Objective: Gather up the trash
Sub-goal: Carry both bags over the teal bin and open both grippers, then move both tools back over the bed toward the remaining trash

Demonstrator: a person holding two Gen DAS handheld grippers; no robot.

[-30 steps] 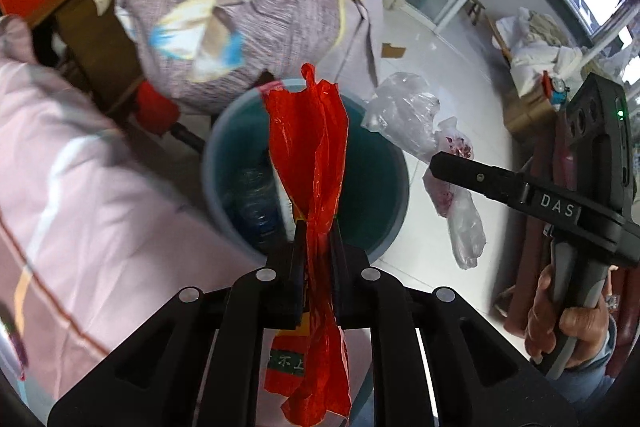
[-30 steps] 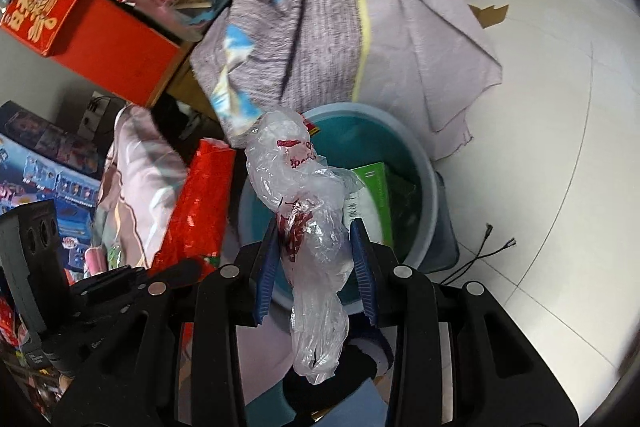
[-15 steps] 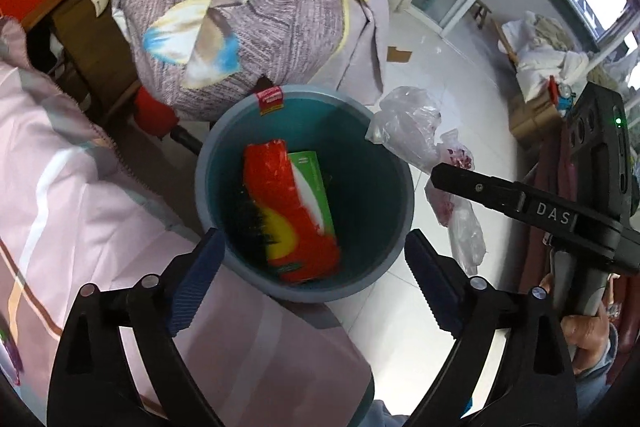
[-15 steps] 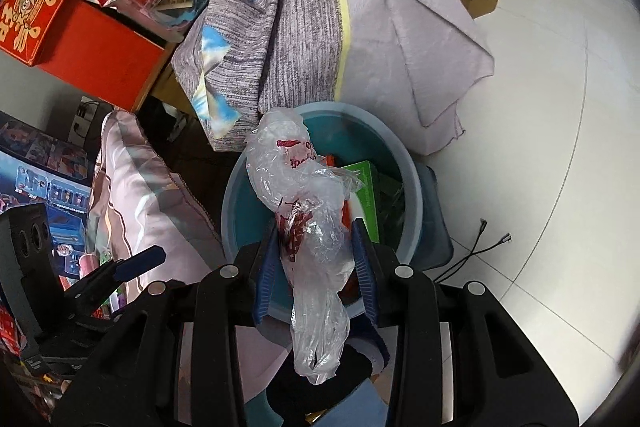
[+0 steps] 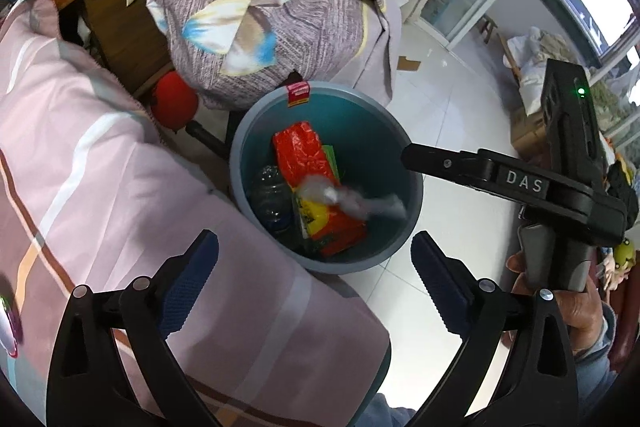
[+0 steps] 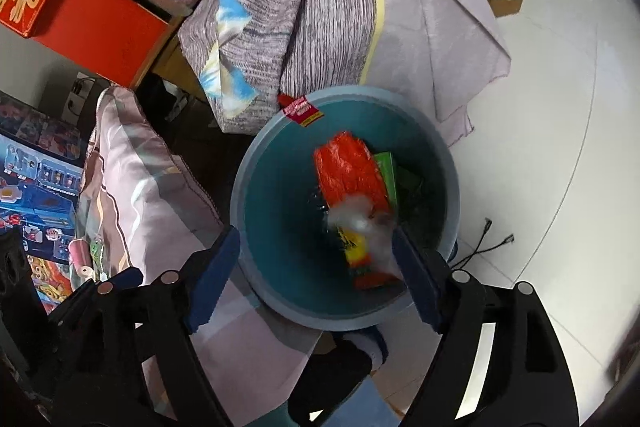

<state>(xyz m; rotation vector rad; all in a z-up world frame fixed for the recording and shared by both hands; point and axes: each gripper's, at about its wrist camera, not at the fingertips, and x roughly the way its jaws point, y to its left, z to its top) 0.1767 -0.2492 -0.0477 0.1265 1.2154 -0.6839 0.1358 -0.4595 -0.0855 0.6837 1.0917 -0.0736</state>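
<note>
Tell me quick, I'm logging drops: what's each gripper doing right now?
Left gripper: open, holding nothing.
Right gripper: open, holding nothing; a blurred clear plastic bag is in the bin below it.

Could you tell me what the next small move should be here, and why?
Probably lift both away from the bin to seek more trash: the left gripper and right gripper are open and empty, and the red wrapper and clear bag are inside.
</note>
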